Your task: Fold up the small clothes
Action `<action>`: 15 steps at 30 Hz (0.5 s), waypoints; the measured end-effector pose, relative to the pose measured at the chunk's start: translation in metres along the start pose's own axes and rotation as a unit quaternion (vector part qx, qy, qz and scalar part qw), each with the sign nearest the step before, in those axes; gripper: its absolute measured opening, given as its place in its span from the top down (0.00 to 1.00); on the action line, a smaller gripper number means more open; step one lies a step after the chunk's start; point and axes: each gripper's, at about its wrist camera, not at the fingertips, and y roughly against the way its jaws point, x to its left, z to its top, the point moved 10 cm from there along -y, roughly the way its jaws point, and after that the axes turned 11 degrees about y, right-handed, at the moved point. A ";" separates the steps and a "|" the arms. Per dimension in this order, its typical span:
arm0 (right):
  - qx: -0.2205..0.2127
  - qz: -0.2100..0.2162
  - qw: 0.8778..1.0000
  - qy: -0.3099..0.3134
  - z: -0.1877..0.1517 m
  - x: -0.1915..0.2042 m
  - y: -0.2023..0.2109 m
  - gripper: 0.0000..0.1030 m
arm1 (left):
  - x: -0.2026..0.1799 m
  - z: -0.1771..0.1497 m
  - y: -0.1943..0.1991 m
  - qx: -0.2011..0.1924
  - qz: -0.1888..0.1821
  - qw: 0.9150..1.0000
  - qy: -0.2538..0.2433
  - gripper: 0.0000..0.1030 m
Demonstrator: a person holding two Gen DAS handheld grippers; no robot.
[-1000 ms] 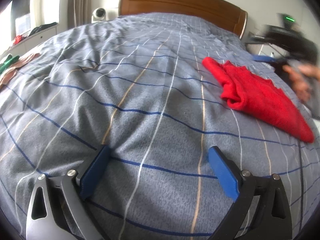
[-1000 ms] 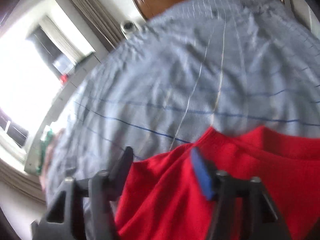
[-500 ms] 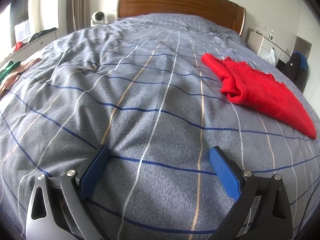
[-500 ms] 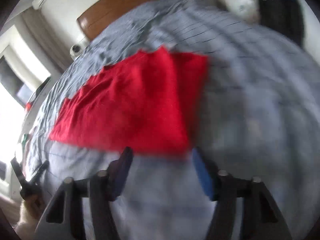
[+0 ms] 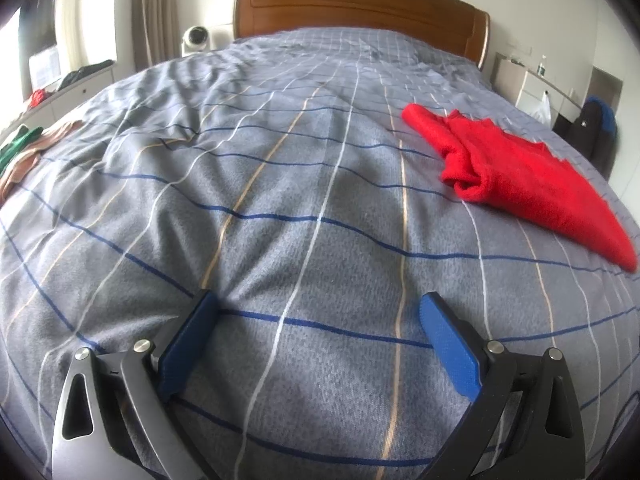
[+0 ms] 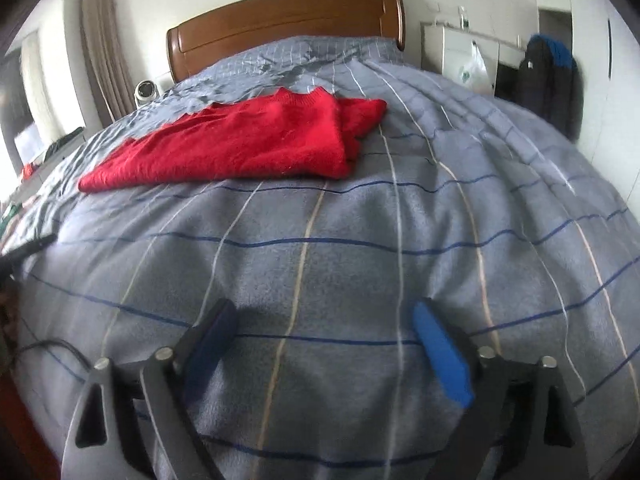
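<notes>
Red sweater (image 6: 240,148), folded, lies flat on the checked grey bedspread (image 6: 360,240), toward the headboard (image 6: 288,20). Left gripper (image 5: 316,320): jaws spread wide, empty, low over bare bedspread. Right gripper (image 6: 324,328): jaws just opened further, empty, apart from the sweater.

I see the bed (image 5: 280,200), grey checked cover; folded red sweater (image 5: 520,172) lying on it, more clothes (image 5: 24,152) at its left edge.
</notes>
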 end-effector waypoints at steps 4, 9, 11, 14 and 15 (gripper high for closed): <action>-0.020 -0.005 1.000 0.004 -0.003 0.001 0.001 0.11 | 0.000 -0.001 0.000 0.001 0.003 1.000 -0.003 0.02; -0.026 -0.008 1.000 0.008 -0.003 0.003 0.002 0.10 | -0.002 -0.009 0.005 0.009 0.024 1.000 -0.017 0.01; -0.026 -0.008 1.000 0.008 -0.003 0.003 0.003 0.10 | -0.001 -0.014 0.010 0.021 0.037 0.999 -0.017 0.01; -0.023 -0.005 1.000 0.005 -0.003 0.003 0.003 0.10 | -0.011 -0.024 0.038 0.043 -0.008 0.999 0.017 0.02; -0.019 -0.002 1.000 0.003 -0.003 0.003 0.004 0.10 | -0.017 -0.026 0.049 0.047 -0.031 0.998 0.025 0.02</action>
